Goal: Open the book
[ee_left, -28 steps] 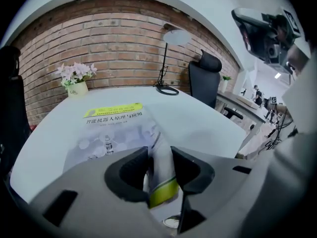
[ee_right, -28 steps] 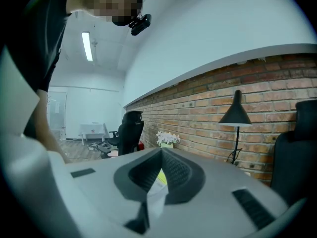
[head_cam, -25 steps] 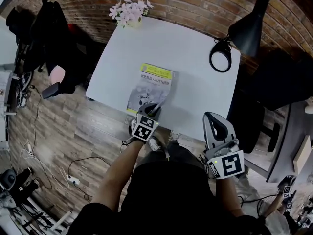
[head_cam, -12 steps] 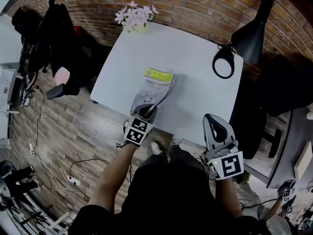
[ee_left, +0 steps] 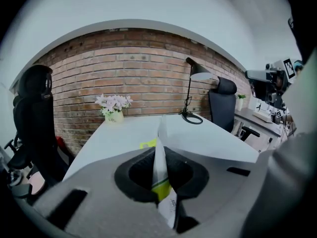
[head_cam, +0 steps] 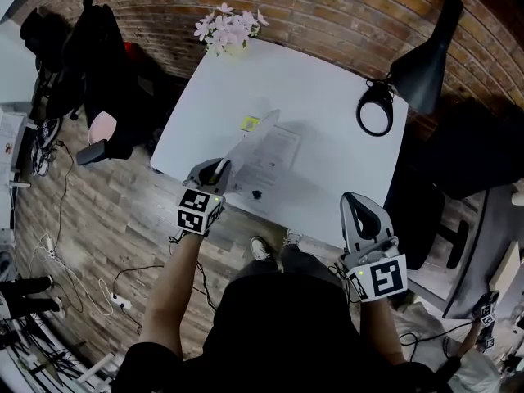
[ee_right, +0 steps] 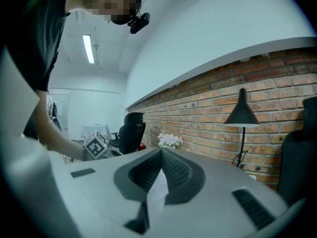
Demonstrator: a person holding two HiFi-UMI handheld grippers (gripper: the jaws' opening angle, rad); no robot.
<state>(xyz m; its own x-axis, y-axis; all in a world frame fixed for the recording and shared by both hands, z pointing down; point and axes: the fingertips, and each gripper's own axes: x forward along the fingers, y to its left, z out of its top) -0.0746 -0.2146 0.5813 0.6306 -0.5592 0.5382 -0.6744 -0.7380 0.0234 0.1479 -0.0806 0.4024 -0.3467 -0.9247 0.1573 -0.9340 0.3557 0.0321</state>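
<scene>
The book (head_cam: 274,160) lies near the front of the white table (head_cam: 327,80), with a white inner page showing. Its front cover (head_cam: 250,140) stands lifted on edge over the book's left side, a strip of yellow visible at the top. My left gripper (head_cam: 214,173) is shut on the cover's lower corner. In the left gripper view the thin cover (ee_left: 161,143) runs upright between the pressed jaws of that gripper (ee_left: 159,156). My right gripper (head_cam: 360,211) hovers at the table's front right edge, shut with nothing in it, as the right gripper view of it (ee_right: 161,152) also shows.
A pot of pale flowers (head_cam: 228,29) stands at the table's far left corner. A black desk lamp (head_cam: 375,109) stands at the far right. Dark office chairs flank the table, one to the left (head_cam: 70,47) and one to the right (head_cam: 458,150). Cables (head_cam: 115,297) lie on the wooden floor.
My left gripper has swung left and upward with the book's cover pinched in it, lifting the cover from flat to standing and baring the inner page. The right gripper has stayed put.
</scene>
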